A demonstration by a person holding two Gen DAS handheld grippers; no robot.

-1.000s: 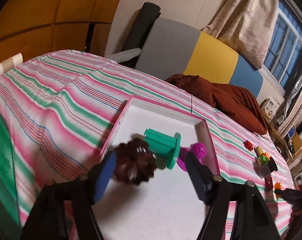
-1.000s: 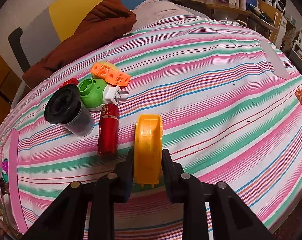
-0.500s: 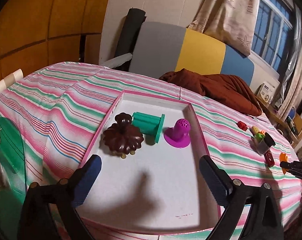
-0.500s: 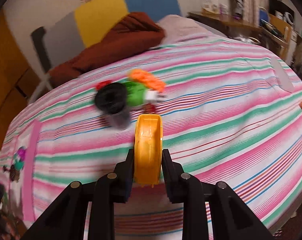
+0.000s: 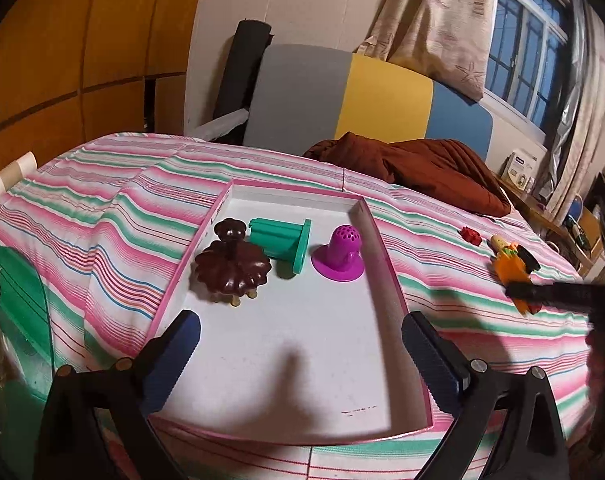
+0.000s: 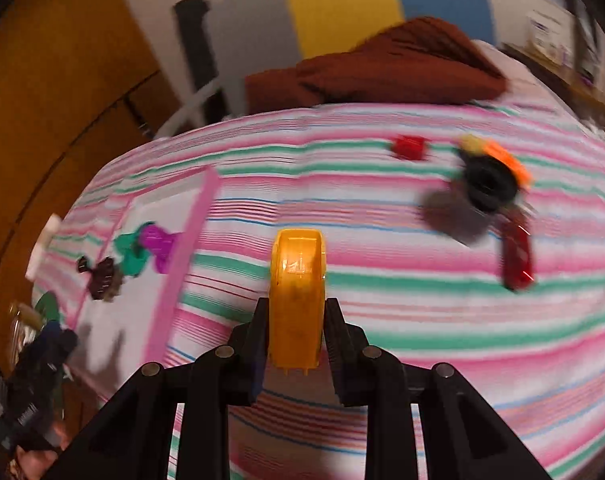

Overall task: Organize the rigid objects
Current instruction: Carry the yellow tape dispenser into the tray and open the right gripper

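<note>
A white tray with a pink rim [image 5: 376,232] lies on the striped bedspread. It holds a brown flower-shaped piece [image 5: 232,268], a teal spool [image 5: 280,240] and a magenta perforated cone [image 5: 338,256]. My left gripper [image 5: 298,328] hovers over the tray's near half, its jaws opening with nothing between them. My right gripper [image 6: 297,308] is shut on an orange tape dispenser [image 6: 298,276], held above the bedspread right of the tray rim [image 6: 182,256]. In the left wrist view the dispenser [image 5: 510,272] shows at the far right.
Loose on the bedspread lie a small red piece [image 6: 409,147], a black cylinder [image 6: 488,188], an orange block [image 6: 506,160] and a red tube [image 6: 516,252]. A brown blanket [image 5: 414,164] is heaped at the far side. A green item [image 5: 18,292] sits left of the tray.
The left gripper let go of the brown piece in the tray, drew back and spread wide. The right gripper carried the orange dispenser leftward from the loose pile toward the tray.
</note>
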